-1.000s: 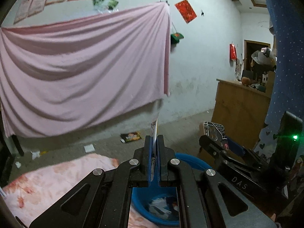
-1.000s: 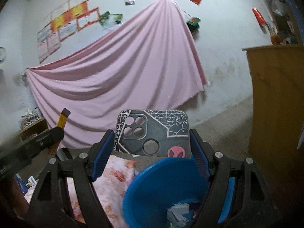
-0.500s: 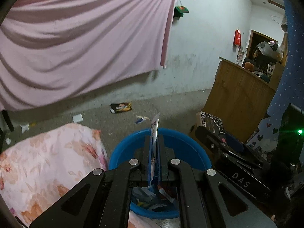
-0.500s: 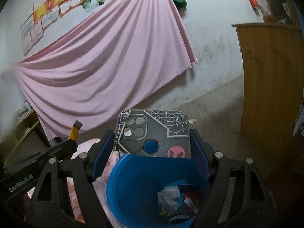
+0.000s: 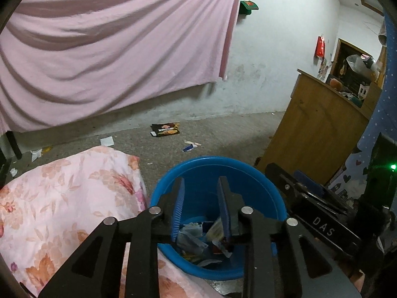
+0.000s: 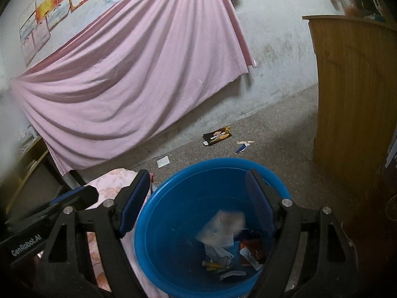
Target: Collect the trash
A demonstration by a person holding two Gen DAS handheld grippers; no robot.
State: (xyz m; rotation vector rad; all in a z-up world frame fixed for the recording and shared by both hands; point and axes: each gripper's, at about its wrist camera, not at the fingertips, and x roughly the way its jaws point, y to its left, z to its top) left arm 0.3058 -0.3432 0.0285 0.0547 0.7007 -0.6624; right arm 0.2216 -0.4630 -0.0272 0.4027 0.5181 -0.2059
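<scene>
A blue basin point(image 6: 173, 223) is sitting on the floor beside a floral quilt point(image 5: 62, 198), with trash point(image 6: 223, 243) lying in its bottom. Both hand-held grippers are hovering over it: the right hand-held gripper point(image 6: 198, 198) is gaping wide and empty, and the left hand-held gripper point(image 5: 201, 206) is opening with nothing between its jaws.

Right gripper point(image 6: 198, 196) spread wide, empty, above blue basin point(image 6: 158, 223) holding wrappers point(image 6: 223, 245). Floral quilt point(image 6: 109, 186) touching basin's left. Dark packet point(image 6: 217, 135) far on floor; wooden cabinet point(image 6: 352, 94) right; pink sheet point(image 6: 129, 74) on wall.

Home bedroom: floral quilt point(image 5: 62, 198), wooden cabinet point(image 5: 315, 134)
</scene>
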